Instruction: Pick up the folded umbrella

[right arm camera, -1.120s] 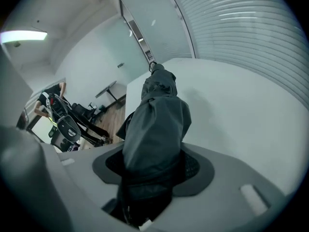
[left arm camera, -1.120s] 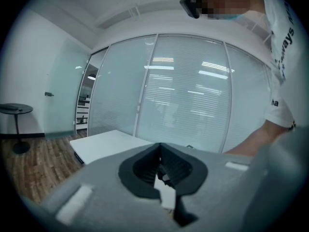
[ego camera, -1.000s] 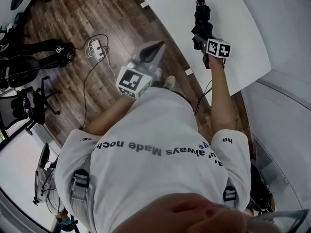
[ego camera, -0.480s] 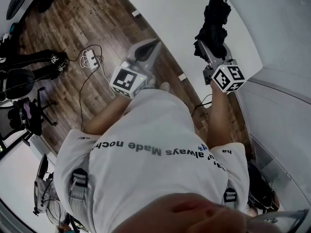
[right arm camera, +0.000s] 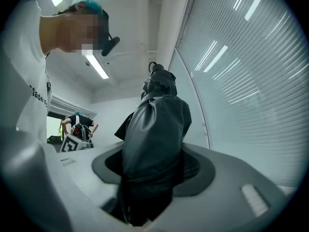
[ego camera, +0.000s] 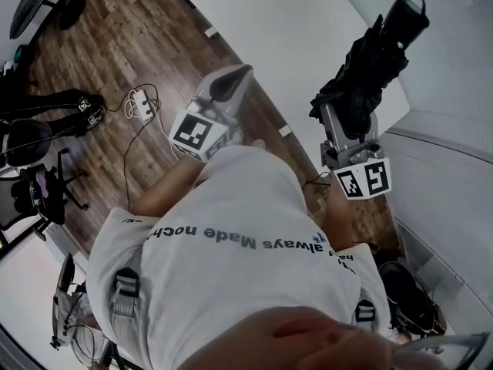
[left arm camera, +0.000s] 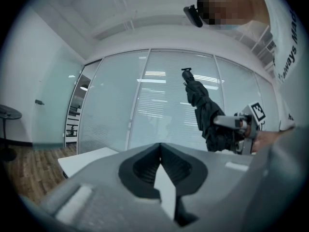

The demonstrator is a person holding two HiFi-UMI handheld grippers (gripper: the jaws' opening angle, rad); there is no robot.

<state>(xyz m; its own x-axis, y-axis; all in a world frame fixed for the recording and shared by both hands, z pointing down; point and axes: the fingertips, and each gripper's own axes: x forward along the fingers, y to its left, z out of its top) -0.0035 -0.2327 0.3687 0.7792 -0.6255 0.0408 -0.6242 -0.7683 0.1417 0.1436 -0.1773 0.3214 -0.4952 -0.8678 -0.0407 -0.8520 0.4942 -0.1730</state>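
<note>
Umbrella [ego camera: 373,60] bottom end is buried in the right tongs [ego camera: 344,118] clamped on it, way higher above the white desk [ego camera: 293,29] than a second ago, left tongs [ego camera: 231,79] just pinched together, empty.

Floor [ego camera: 115,45]: dark wood planks, power strip [ego camera: 140,102] lying on it. White table [ego camera: 293,21]. Office chair [ego camera: 31,195] at left. Glass wall [left arm camera: 108,110] with blinds [right arm camera: 241,81] (ceiling lights reflected). Tube lamp [right arm camera: 96,66] overhead.
</note>
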